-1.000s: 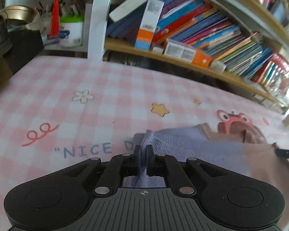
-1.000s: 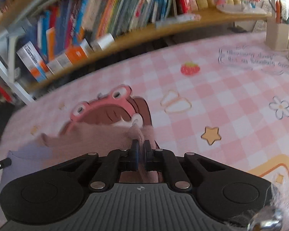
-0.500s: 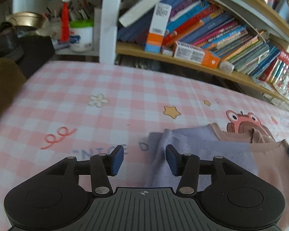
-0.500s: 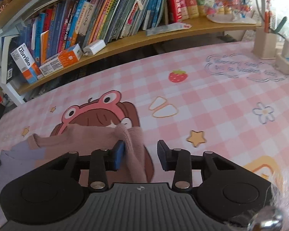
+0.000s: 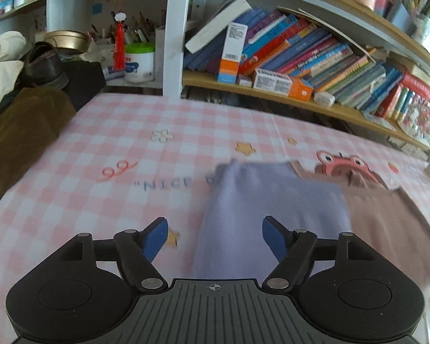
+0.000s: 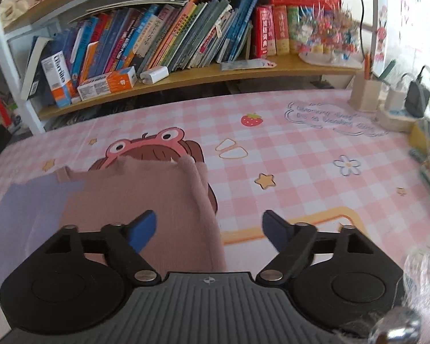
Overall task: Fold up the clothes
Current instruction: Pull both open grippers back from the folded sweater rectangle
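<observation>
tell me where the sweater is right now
The sweater lies flat on the pink checked tablecloth, ahead of both open grippers, its far edge overlapping the printed frog cartoon.

Soft knit on a smooth printed cloth

The garment (image 5: pixel 275 200) is matt, fine-ribbed knit, lilac in one part and dusty brown in the other (image 6: pixel 134 200), lying on the pink-checked bench cover (image 5: pixel 114 132), a smooth cloth with a faint sheen. Nearer than the garment, the left tool (image 5: pixel 215 236) and right tool (image 6: pixel 209 229) are matt black plastic with ribbed housings, bright metal pivot pins and blue pads (rubbery-looking). Beyond the garment, a pale wood shelf (image 6: pixel 186 76) carries glossy paper book spines.
</observation>
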### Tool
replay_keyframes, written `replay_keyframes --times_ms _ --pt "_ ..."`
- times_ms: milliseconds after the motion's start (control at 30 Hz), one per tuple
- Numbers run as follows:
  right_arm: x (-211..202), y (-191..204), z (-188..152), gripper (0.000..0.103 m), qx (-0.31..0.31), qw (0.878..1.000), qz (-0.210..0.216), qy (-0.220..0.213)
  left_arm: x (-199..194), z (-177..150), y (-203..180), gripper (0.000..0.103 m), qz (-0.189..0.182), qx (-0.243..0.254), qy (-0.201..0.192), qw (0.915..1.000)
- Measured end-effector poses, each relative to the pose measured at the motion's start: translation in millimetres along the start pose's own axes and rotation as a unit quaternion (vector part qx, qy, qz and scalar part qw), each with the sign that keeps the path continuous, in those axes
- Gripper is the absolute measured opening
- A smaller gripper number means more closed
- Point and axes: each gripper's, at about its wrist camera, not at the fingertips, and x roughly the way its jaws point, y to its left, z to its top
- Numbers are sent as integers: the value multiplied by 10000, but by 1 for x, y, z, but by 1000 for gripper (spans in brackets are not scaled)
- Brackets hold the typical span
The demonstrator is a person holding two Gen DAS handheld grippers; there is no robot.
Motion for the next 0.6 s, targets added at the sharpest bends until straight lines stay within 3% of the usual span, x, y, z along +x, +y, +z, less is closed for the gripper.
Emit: replay_keyframes --times_ms 267,600 --pt "-38 3 -35 90 -21 9998 -131 142 -32 -35 -23 77 -65 -141 176 9997" --pt "-73 6 -81 90 -78 9993 8 358 -56 -74 -51 77 -116 -145 415 9990"
